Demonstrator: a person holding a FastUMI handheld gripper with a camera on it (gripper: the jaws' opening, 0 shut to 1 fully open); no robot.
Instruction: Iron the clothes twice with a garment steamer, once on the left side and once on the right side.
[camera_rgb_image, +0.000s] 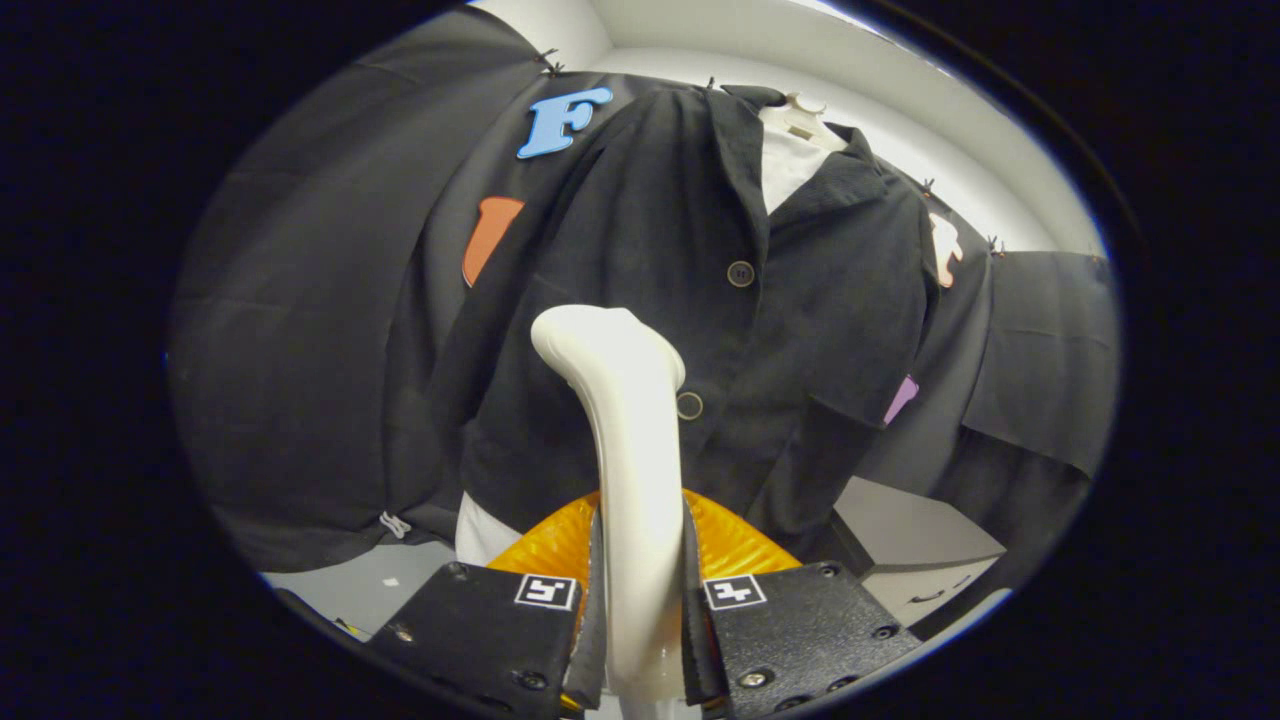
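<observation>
Even overhead light, soft glare on the steamer (625, 440) between the fingers; sharp centre, strong fisheye bending beyond them.

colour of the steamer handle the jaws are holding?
Cream-white: the steamer handle sits clamped between the jaws of the gripper, clearest in the gripper view against the black shirt.

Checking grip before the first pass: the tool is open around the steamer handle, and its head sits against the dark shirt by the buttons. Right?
Not quite. In the gripper view the tool is shut on the steamer handle, both fingers pressing it. The steamer head does sit against the dark shirt by the buttons.
</observation>
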